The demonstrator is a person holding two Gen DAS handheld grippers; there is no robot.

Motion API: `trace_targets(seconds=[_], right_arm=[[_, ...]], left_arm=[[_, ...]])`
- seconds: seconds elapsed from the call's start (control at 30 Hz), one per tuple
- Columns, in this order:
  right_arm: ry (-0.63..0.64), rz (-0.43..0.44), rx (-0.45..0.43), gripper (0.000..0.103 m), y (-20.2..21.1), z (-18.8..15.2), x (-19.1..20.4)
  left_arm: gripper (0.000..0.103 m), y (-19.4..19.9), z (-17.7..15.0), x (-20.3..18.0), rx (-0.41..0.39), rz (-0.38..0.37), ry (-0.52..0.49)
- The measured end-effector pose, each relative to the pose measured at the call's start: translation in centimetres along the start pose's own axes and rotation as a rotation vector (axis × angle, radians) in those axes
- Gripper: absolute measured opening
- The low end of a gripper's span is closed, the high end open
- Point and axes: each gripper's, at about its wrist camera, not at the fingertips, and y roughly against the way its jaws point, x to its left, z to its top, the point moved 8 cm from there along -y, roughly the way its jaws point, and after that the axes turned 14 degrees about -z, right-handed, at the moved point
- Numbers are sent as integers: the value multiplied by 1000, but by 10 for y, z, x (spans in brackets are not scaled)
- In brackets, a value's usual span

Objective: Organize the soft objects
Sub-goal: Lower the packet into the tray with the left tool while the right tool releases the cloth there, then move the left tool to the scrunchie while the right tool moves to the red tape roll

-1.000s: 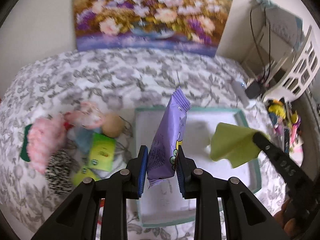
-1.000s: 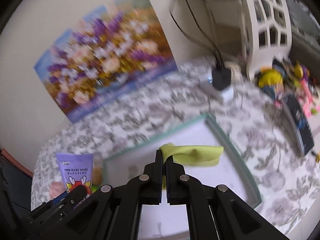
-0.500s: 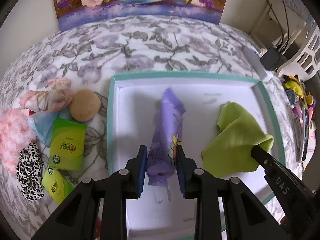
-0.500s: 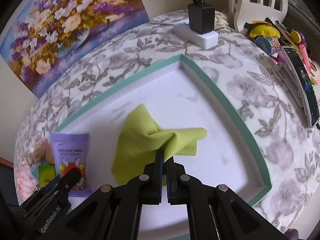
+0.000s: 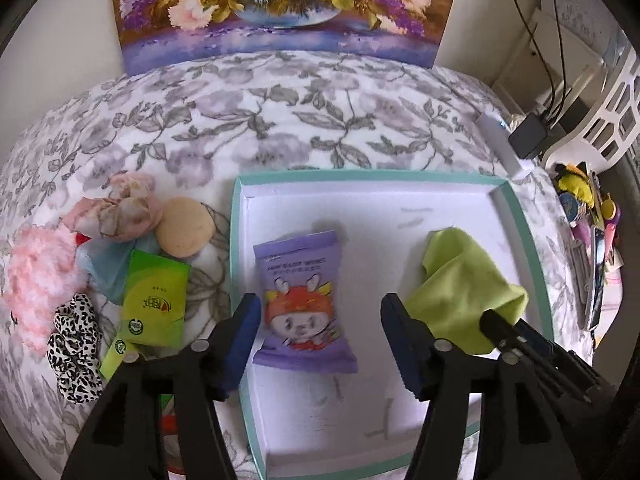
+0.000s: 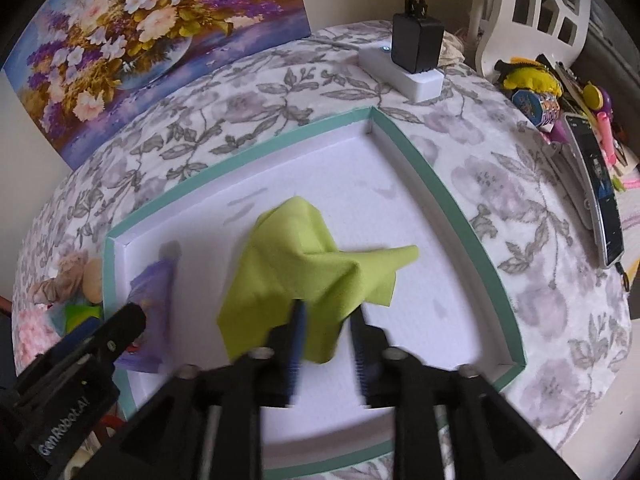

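Observation:
A white tray with a teal rim (image 5: 520,216) (image 6: 420,164) lies on the floral cloth. A purple wipes pack (image 5: 304,300) lies flat in its left part; it shows blurred in the right wrist view (image 6: 154,300). My left gripper (image 5: 320,316) is open around the pack, not touching it. A lime green cloth (image 5: 464,288) (image 6: 308,272) lies crumpled in the tray's right part. My right gripper (image 6: 326,320) is open, its jaws apart at the cloth's near edge; the cloth drapes over the left fingertip.
Left of the tray lie a pink fluffy item (image 5: 36,276), a leopard scrunchie (image 5: 74,340), a green tissue pack (image 5: 156,296), a beige puff (image 5: 184,232) and a floral scrunchie (image 5: 120,212). A power strip with charger (image 6: 412,68) and clutter (image 6: 560,108) sit right. A flower painting (image 5: 280,8) stands behind.
Both grippers have opened. The purple pack dropped flat into the tray. The green cloth was let go and rests in the tray.

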Motion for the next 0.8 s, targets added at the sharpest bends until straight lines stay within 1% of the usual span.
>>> trace_targets(seconds=[0.03,0.07,0.1,0.13,0.17,0.23,0.27,0.3,0.43,0.53,0.8], right_arm=[[6,-1,-5,43,2,0,0],[13,-5,-10,47,4,0,1],[18,-8,-14,56,6,0,1],[23,-13,-22,70,8,0,1],[26,-15,-27,77,9,0,2],[35,-19,-35,96,10,0,2],[38,-23,-37,102,10,0,3],[43,-30,-43,103,11,-1,3],[56,-44,-50,103,10,-1,5],[42,-38,-60,103,12,1,4],[3,0,-72,103,18,1,2]], left_arm=[[68,2,1,0,-2,-3,4],[71,4,1,1,-5,-6,10],[81,7,3,4,-12,-8,21],[88,8,4,6,-20,-8,28],[89,11,5,9,-33,-4,38],[92,19,9,20,-65,22,64],[94,21,9,23,-70,33,71],[96,23,9,29,-77,49,81],[96,27,5,50,-74,106,119],[96,30,3,65,-69,145,142],[96,61,8,81,-138,149,176]])
